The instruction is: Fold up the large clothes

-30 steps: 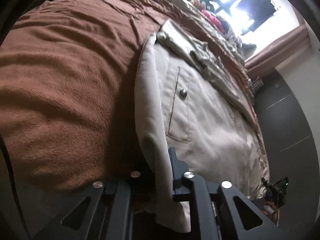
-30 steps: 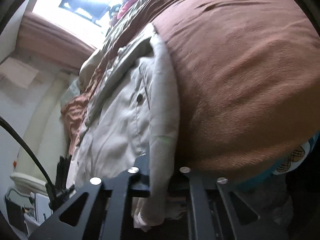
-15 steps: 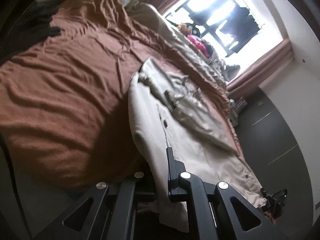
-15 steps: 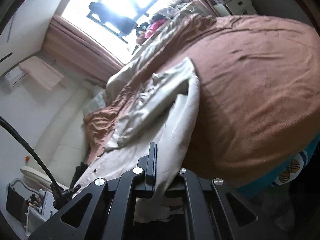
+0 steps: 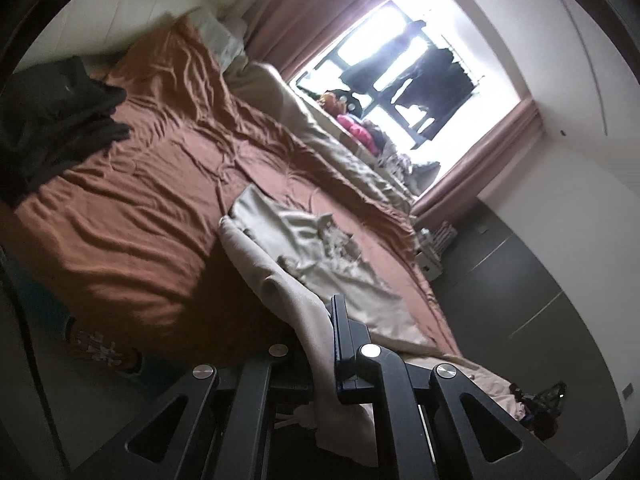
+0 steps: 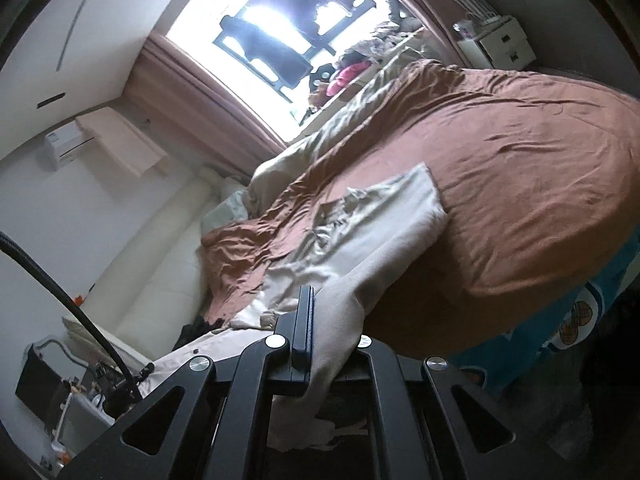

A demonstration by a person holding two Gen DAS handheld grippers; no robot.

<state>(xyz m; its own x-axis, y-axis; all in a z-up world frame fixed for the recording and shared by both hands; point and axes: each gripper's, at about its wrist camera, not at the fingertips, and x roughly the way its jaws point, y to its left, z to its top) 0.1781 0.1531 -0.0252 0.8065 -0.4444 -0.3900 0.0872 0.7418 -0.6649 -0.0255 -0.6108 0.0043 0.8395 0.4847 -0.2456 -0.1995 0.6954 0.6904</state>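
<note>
left gripper (image 5: 320, 344): clamped on beige jacket (image 5: 320, 248) hem | right gripper (image 6: 332, 336): clamped likewise | jacket half-draped on brown bed (image 5: 140, 208) | advice: keep hem taut, level, fold toward collar

Beige jacket (image 5: 320, 264), crumpled, spread across a brown bed and running from the 12 o'clock side down to 6 o'clock. Its near hem is lifted off the bed; the far part, apparently the collar end, lies rumpled and flat. In the right view the jacket (image 6: 380, 236) shows a squared far corner at 1 o'clock.
</note>
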